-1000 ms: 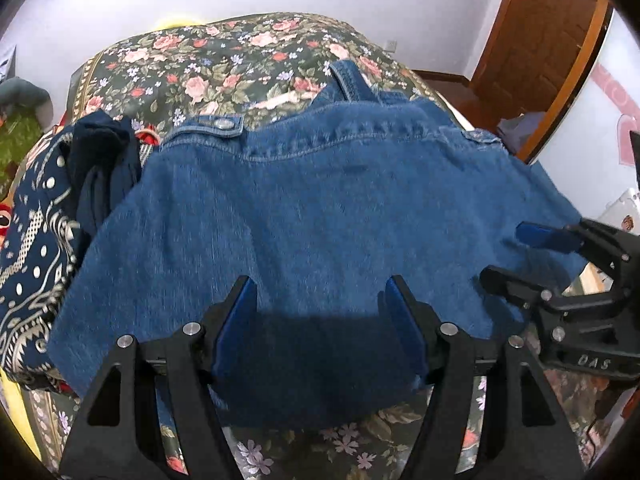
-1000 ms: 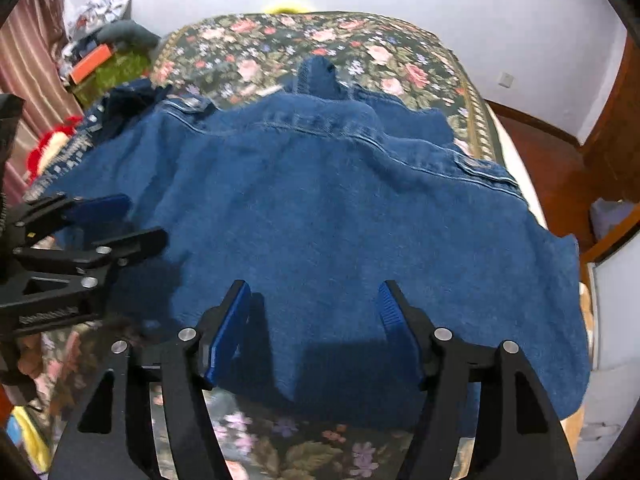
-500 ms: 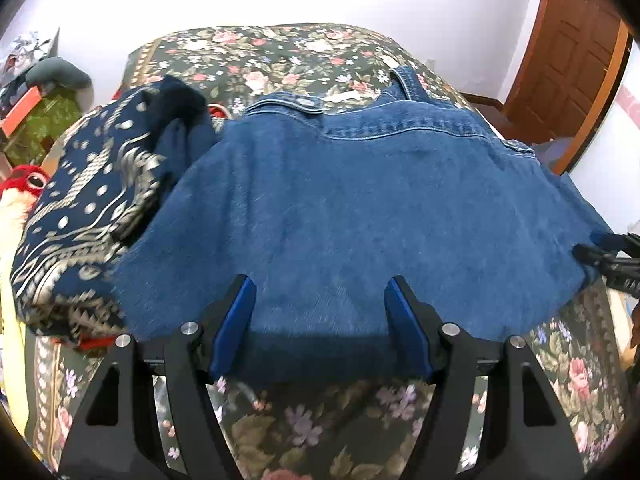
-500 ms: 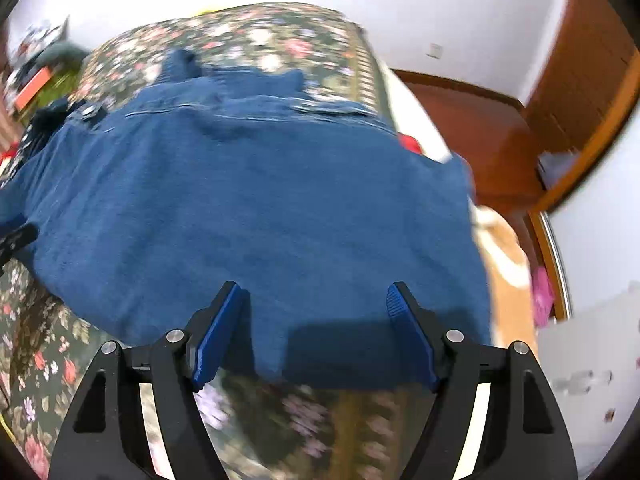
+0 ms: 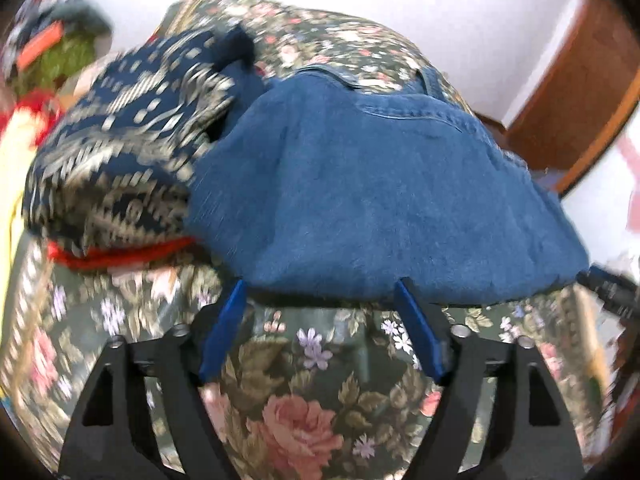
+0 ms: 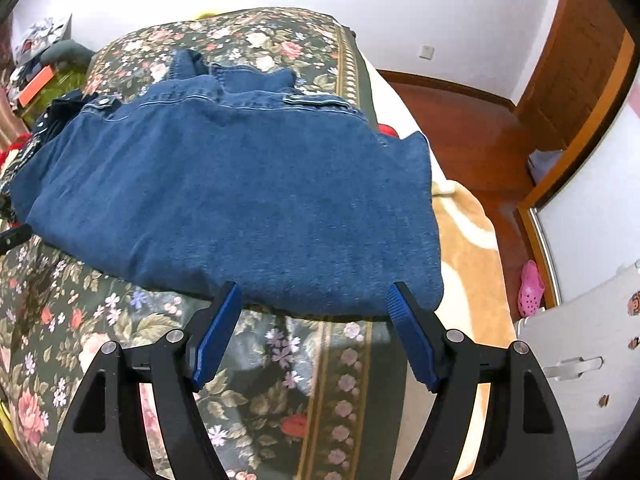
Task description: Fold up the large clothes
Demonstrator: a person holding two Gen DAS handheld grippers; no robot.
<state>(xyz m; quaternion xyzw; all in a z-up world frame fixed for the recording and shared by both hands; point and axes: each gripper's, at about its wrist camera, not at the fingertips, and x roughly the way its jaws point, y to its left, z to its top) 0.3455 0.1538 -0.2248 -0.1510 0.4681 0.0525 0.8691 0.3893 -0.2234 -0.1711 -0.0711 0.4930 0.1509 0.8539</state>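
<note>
1. On the floral bedspread [image 6: 100, 320], the denim garment [image 6: 240, 208] lies spread flat, its buttoned seam towards the far end and its near hem facing both grippers.
2. At the garment's left side a heap of patterned navy cloth [image 5: 120, 140] overlaps or touches the denim edge; I cannot tell which lies on top.
3. Over the near hem's left part, the left gripper [image 5: 320, 292] has its jaws apart, having just been opening; nothing sits between them, and the blue tips sit just short of the hem.
4. Near the garment's right corner, the right gripper [image 6: 314, 292] also stands apart, its jaws having lately been opening; the tips just meet the hem line without pinching it.
5. My reading is that a fold is about to begin, with both hands spread towards the hem's corners.
6. Next, each gripper would need to reach its corner, slip a finger beneath the hem, close on the cloth, then lift it.
</note>
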